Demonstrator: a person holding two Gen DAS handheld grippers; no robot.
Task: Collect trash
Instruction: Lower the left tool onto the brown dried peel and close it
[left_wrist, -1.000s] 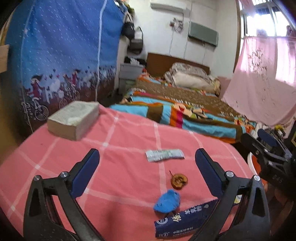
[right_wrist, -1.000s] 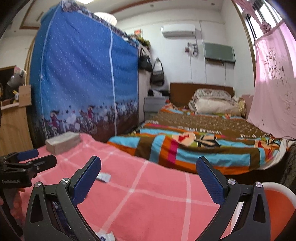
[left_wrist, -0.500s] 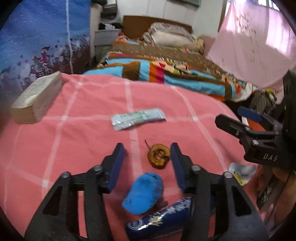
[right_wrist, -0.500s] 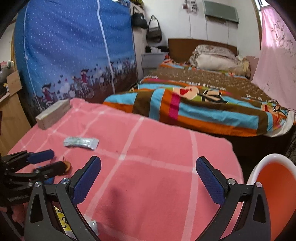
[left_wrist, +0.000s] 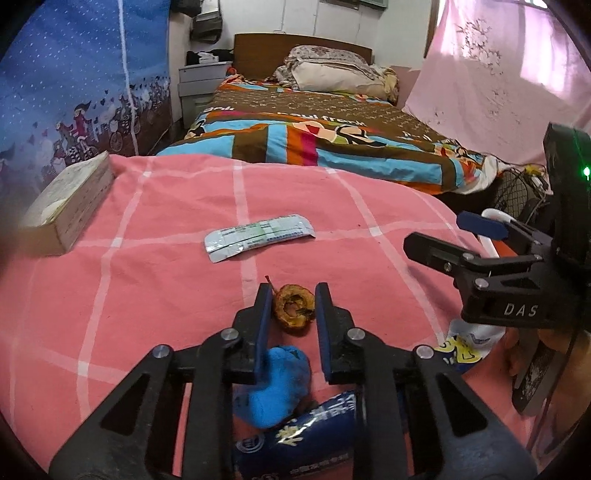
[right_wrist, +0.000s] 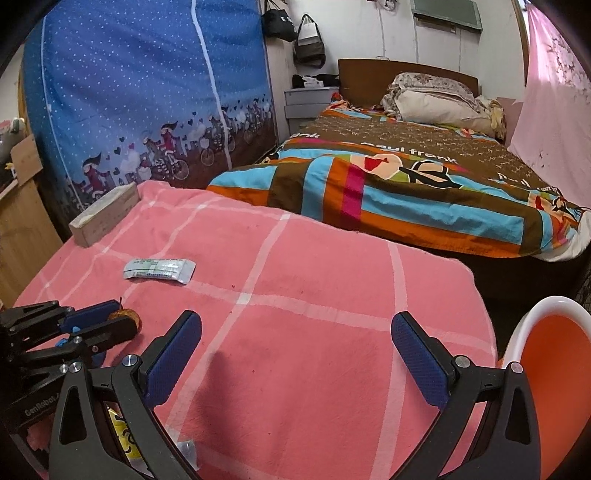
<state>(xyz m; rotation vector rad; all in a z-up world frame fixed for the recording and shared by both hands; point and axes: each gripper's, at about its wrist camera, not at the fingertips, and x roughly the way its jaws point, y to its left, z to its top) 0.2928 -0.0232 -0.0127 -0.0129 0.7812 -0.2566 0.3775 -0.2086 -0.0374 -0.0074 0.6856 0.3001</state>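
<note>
A brown dried fruit core (left_wrist: 294, 309) lies on the pink checked cloth (left_wrist: 140, 295). My left gripper (left_wrist: 291, 291) has the core between its jaws, which are closing with the blue pads touching both its sides. In the right wrist view the same core (right_wrist: 127, 316) sits in the left gripper (right_wrist: 110, 319) at the far left. My right gripper (right_wrist: 295, 321) hangs wide open over bare cloth, holding nothing. Other trash on the cloth: a silver-green sachet (left_wrist: 258, 236), a crumpled blue scrap (left_wrist: 277, 384), a dark blue wrapper (left_wrist: 306, 432) and a white-yellow wrapper (left_wrist: 461, 347).
An orange bin with a white rim (right_wrist: 554, 369) stands off the table's right edge. A thick pale book (left_wrist: 70, 206) lies at the far left corner. Beyond the table is a bed with a striped cover (right_wrist: 406, 177); a blue fabric wardrobe (right_wrist: 147, 92) stands at left.
The left gripper tilted down, moved onto the core and its jaws went from wide open to narrow around it. The right gripper also tipped down, bringing the table and bin into view.
</note>
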